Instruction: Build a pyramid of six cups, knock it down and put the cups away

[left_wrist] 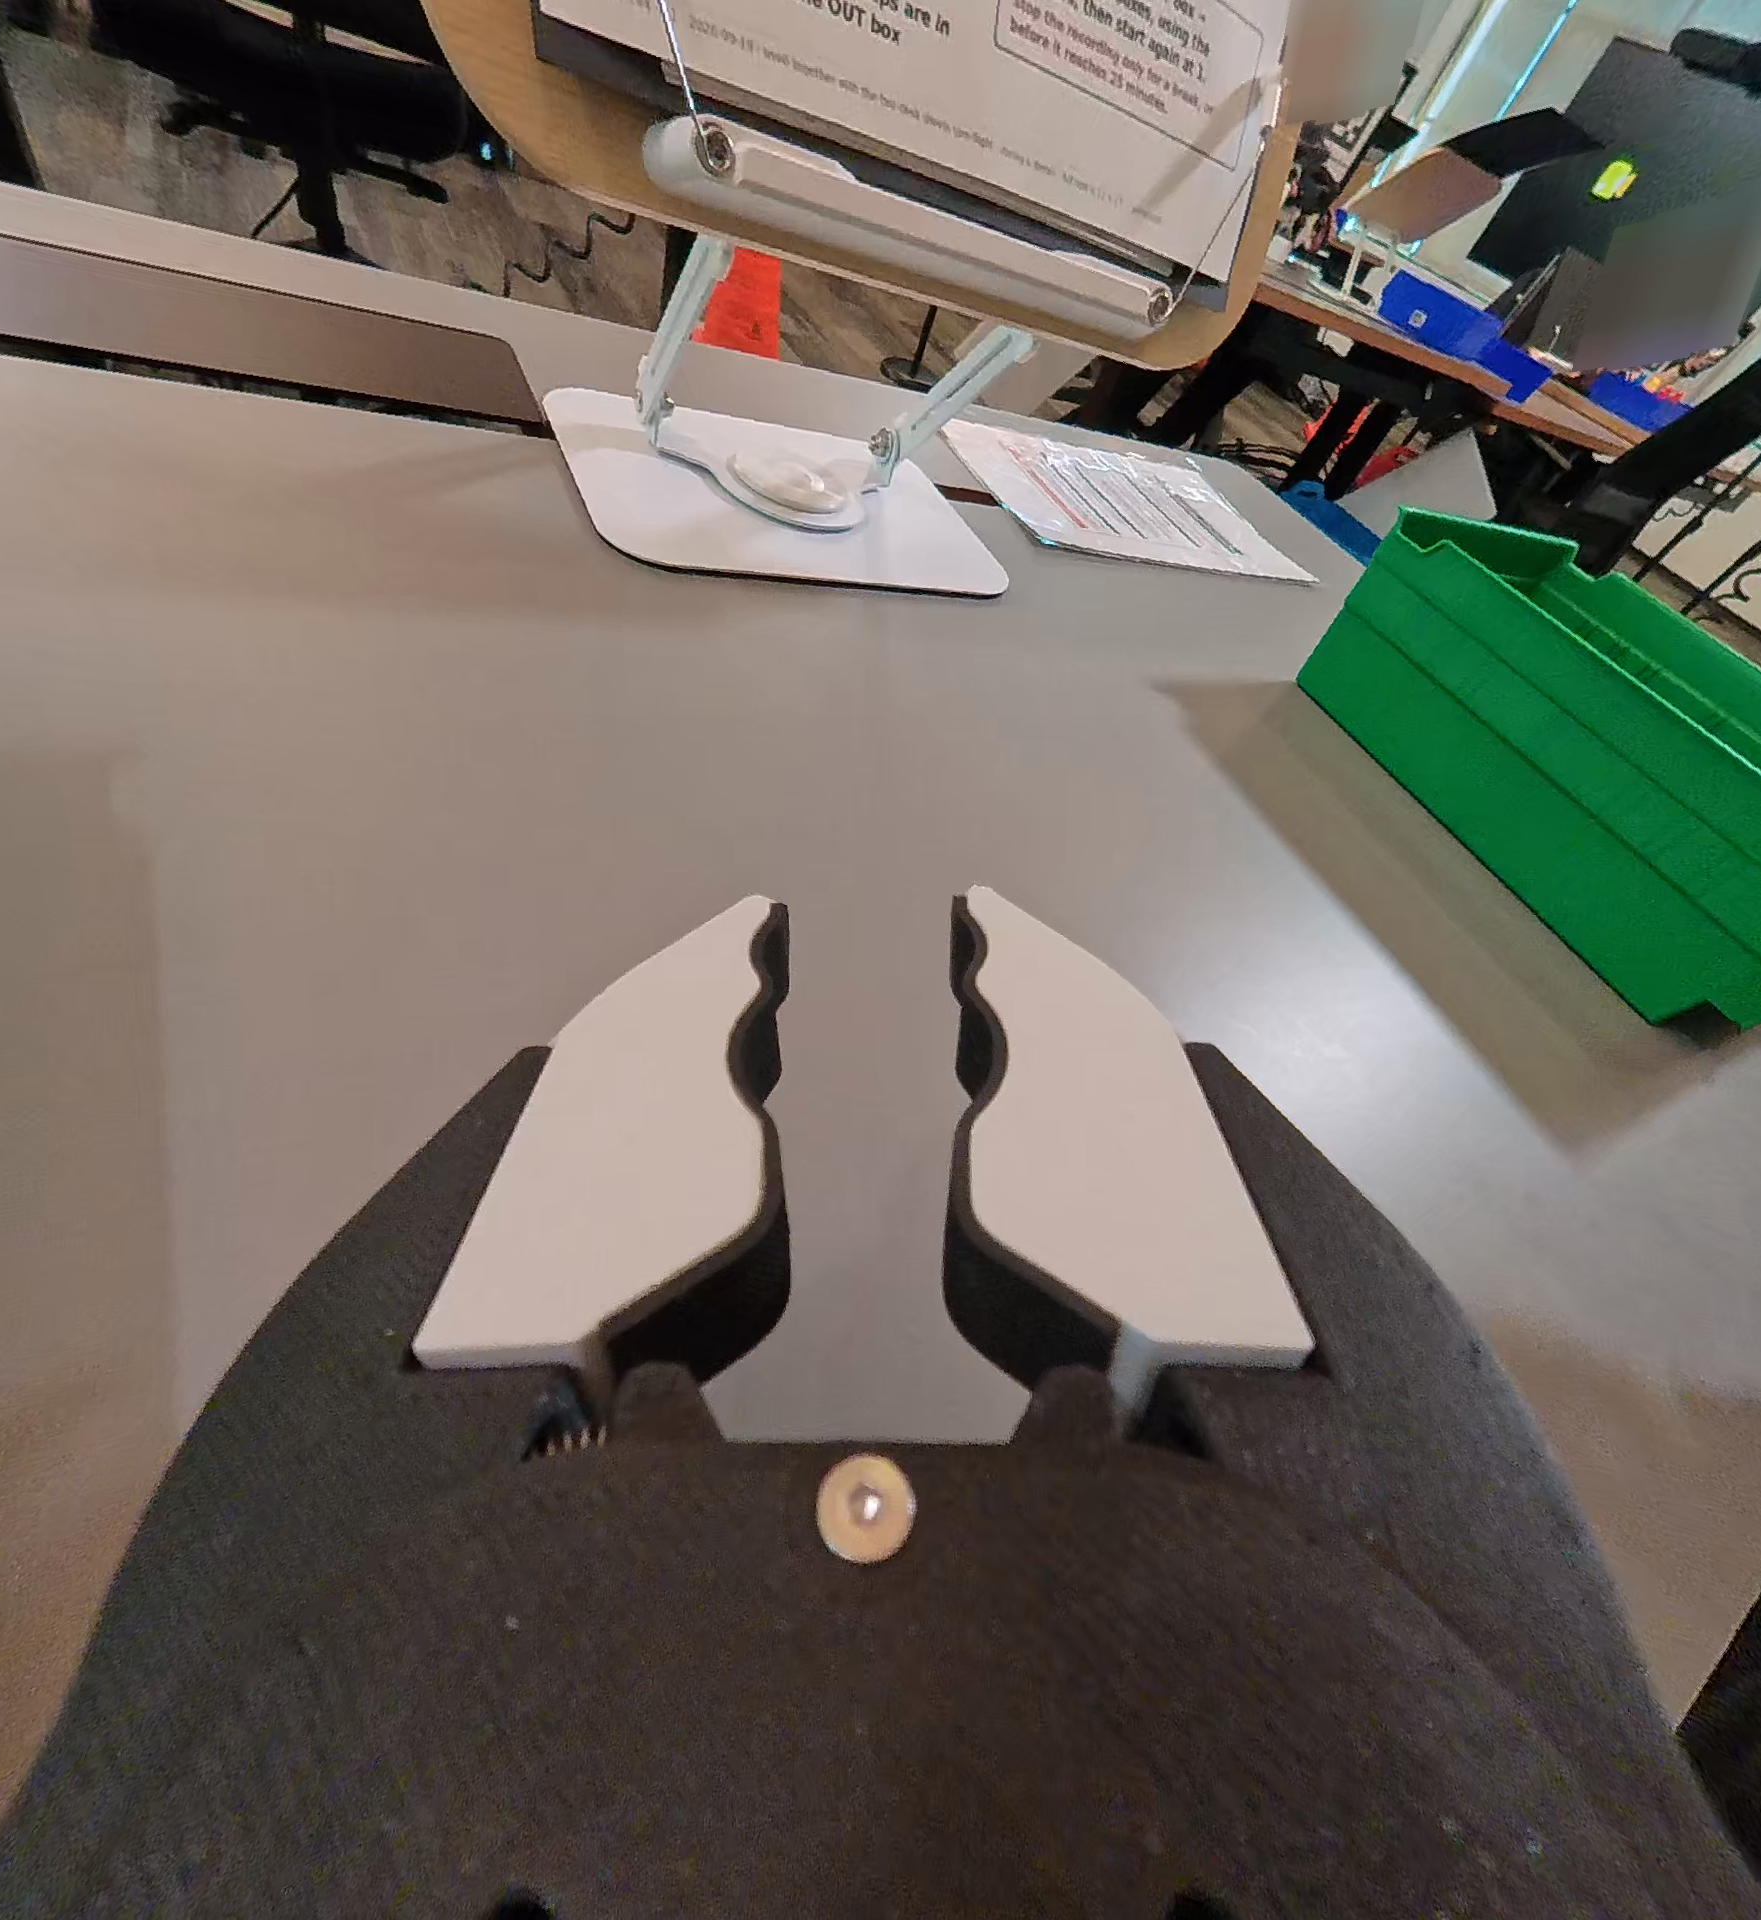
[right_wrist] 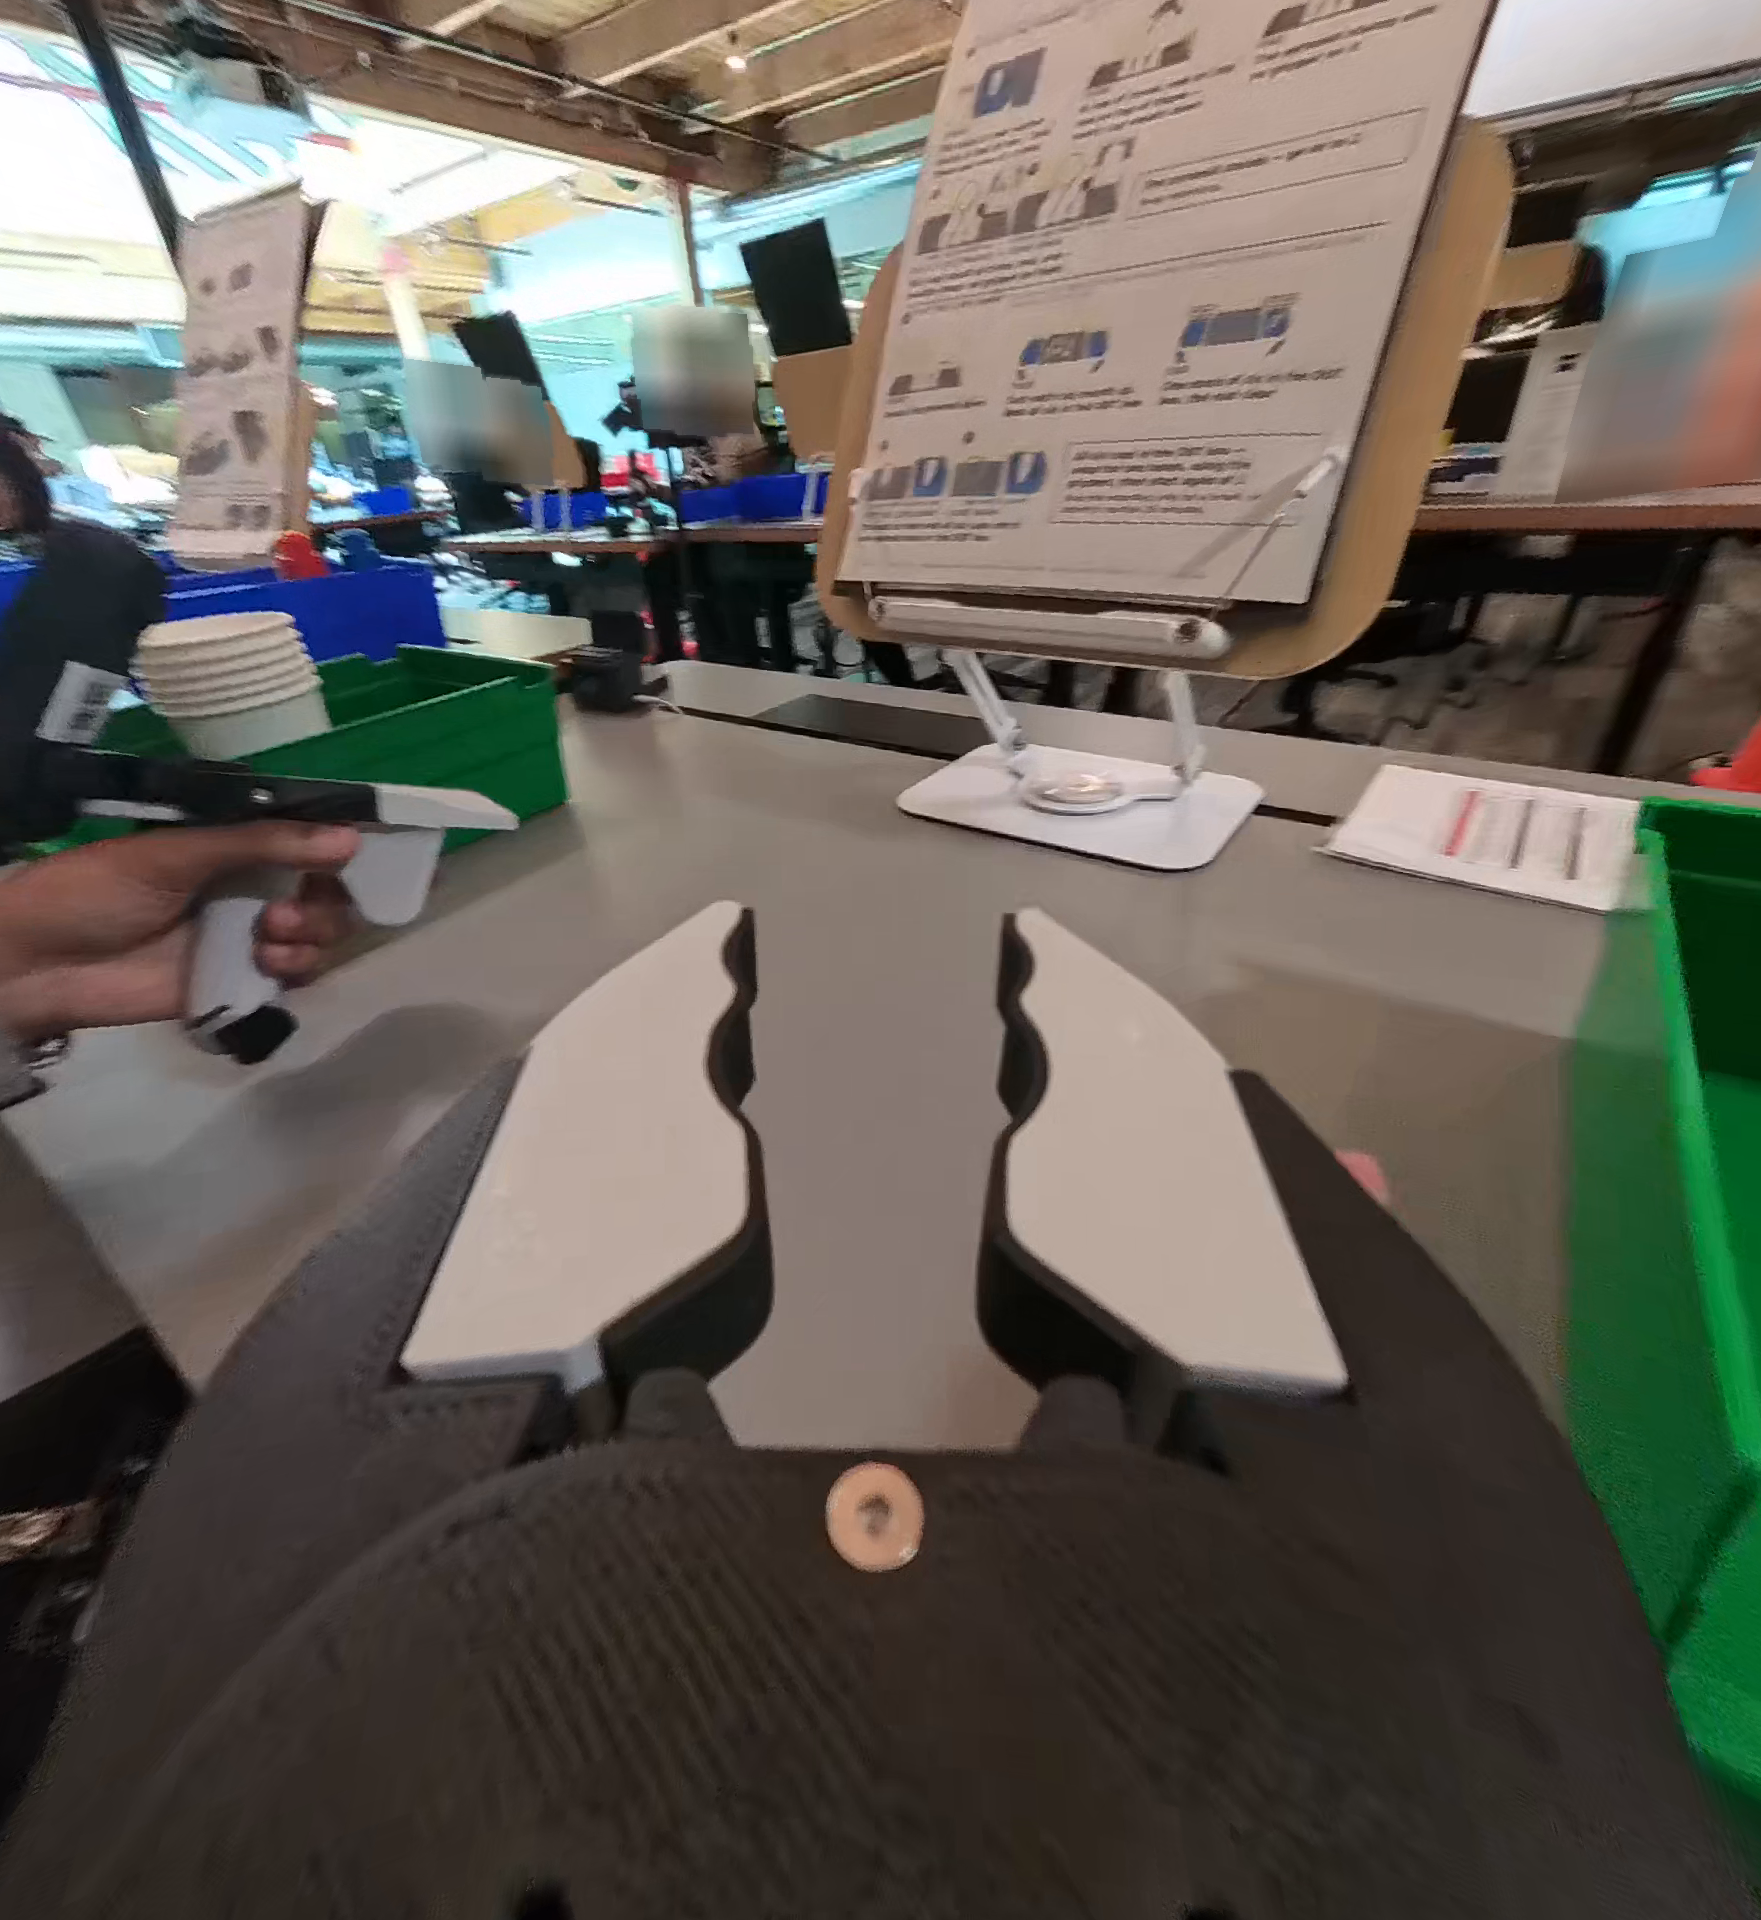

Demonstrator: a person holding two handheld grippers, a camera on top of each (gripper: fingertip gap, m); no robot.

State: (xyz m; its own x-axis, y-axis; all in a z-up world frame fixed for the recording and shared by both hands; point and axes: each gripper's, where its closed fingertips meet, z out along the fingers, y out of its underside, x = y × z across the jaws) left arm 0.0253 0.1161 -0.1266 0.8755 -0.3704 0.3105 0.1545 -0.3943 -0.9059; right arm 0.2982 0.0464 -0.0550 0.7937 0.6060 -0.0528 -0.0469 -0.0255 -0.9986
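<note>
Left gripper, grey fingers on black body: jaws parted with a clear gap, nothing between them, held above the bare grey tabletop. Straight ahead and well apart: white flat-based stand with two hinged arms carrying a wooden board with a printed instruction sheet. Just right of the stand base: laminated sheet with red and grey stripes, flat on the tabletop. Far right: green plastic bin, apart from the gripper, nothing between the two.

Right gripper, same build: jaws parted a little wider, empty, above the tabletop. Close on its right side: green plastic bin wall, just beside the right finger; contact cannot be told. Ahead: same stand and board, striped sheet to the right of the base. Left of view: left gripper seen side-on in a person's hand, over the tabletop edge. Behind that hand: second green plastic bin holding a stack of white paper cups, upside down and tilted. Blue bins and further benches in the blurred background. Path between both grippers and the stand unobstructed.
</note>
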